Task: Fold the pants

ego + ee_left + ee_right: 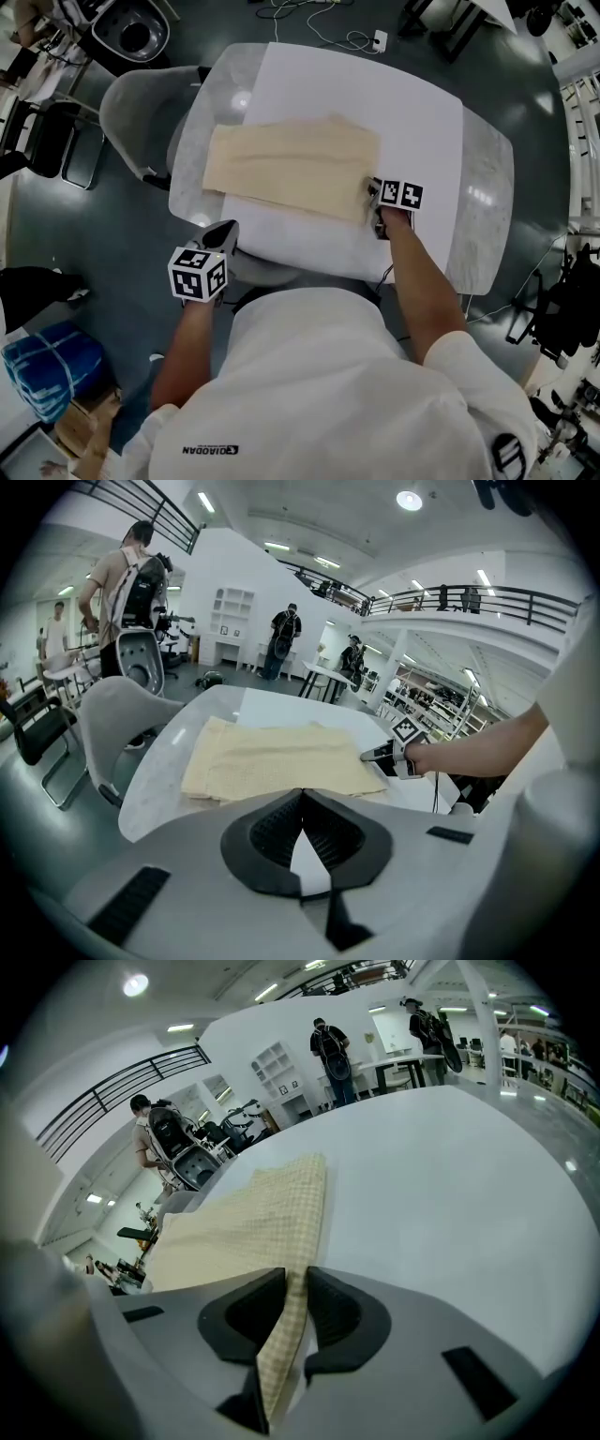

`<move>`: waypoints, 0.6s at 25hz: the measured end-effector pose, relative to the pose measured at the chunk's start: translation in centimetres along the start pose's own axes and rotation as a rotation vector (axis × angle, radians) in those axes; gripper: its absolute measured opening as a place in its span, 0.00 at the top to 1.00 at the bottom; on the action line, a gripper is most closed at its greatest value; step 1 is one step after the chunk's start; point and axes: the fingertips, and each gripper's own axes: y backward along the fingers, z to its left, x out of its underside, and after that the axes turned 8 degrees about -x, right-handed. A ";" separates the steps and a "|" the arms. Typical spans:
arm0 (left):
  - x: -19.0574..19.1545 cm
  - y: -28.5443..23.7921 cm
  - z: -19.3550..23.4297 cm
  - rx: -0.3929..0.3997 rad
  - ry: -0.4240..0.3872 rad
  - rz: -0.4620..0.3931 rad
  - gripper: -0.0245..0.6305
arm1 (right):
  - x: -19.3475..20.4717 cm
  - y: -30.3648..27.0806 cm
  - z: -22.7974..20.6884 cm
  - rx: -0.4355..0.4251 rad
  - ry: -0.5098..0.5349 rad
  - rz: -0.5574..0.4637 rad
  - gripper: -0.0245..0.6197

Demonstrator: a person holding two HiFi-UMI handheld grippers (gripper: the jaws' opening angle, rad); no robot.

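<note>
From above, in the head view, the left claw [227, 231] hangs by the near edge of the table [487, 216]. It is apart from the cloth. Ahead of it and a bit to its right lie the tan pants [291, 169]. They are folded flat on a white sheet [375, 94] that covers the table top. The right claw [374, 199] sits at the near right corner of the pants, with its tips on the cloth. A grey chair [131, 112] stands ahead of the left claw and to its left, past the table's edge.

Next comes the left gripper view. The left claw [301, 794] has its two dark jaws squeezed together, and they hold nothing. The pants [272, 761] lie flat just ahead of it. Ahead and to its right, the right claw [380, 755] meets the corner of the pants, with a bare arm behind it. The chair [112, 714] is off to the left.

Last comes the right gripper view. The right claw [295, 1274] is clenched on the pants [253, 1222]. A strip of checked tan cloth runs up between its two dark pads, and both pads press on it. The rest of the pants spreads out ahead of this claw and to its left. To its right the white sheet [450, 1176] is bare. People stand far off beyond the table.
</note>
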 end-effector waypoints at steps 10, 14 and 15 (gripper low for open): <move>0.2 0.6 0.4 -0.005 0.011 -0.015 0.92 | -0.3 0.2 0.7 -0.074 -0.055 -0.035 0.90; 0.2 0.8 0.7 -0.006 0.013 -0.025 0.92 | -0.7 0.8 1.3 -0.076 -0.034 -0.046 0.90; 0.2 0.9 0.8 -0.007 0.014 -0.028 0.92 | -0.9 1.0 1.6 -0.071 -0.020 -0.043 0.90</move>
